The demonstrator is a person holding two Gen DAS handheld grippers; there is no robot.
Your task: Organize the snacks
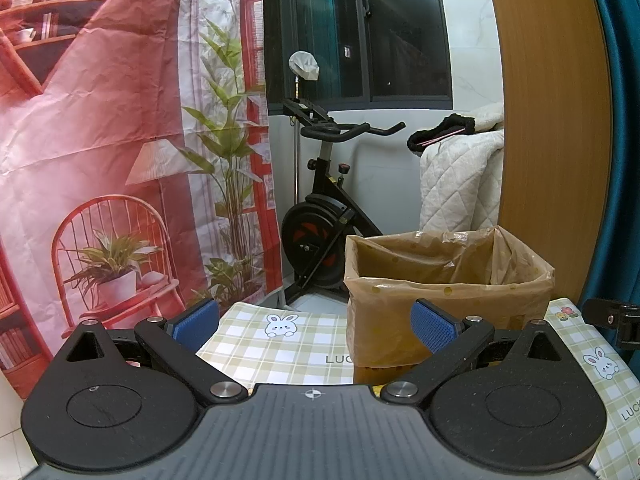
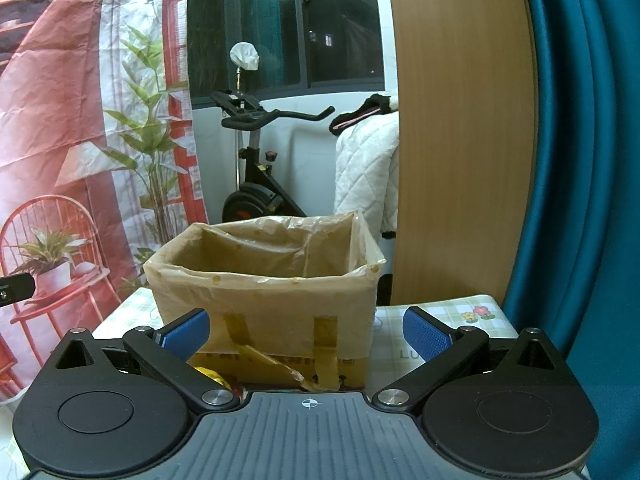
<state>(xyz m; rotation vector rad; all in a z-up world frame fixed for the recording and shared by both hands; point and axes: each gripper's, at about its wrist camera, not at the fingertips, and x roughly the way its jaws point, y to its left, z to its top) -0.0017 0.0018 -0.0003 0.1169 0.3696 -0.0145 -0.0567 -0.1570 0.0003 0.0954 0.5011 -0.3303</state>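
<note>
A cardboard box lined with a tan plastic bag [image 1: 448, 292] stands on the checked tablecloth [image 1: 280, 344]; it also shows in the right wrist view [image 2: 264, 292]. Its inside is hidden from both cameras. My left gripper [image 1: 316, 326] is open and empty, its right pad [image 1: 434, 326] in front of the box's left part. My right gripper [image 2: 306, 334] is open and empty, facing the box's front wall. A yellow snack wrapper [image 2: 210, 376] peeks out low between the right gripper's left finger and the box.
A printed red backdrop [image 1: 100, 140] hangs at the left. An exercise bike [image 1: 320, 216] and a white quilt [image 1: 460, 176] stand behind the table. A wooden panel [image 2: 460, 140] and teal curtain [image 2: 580, 200] rise at the right. The other gripper's tip [image 1: 612, 318] shows at the right edge.
</note>
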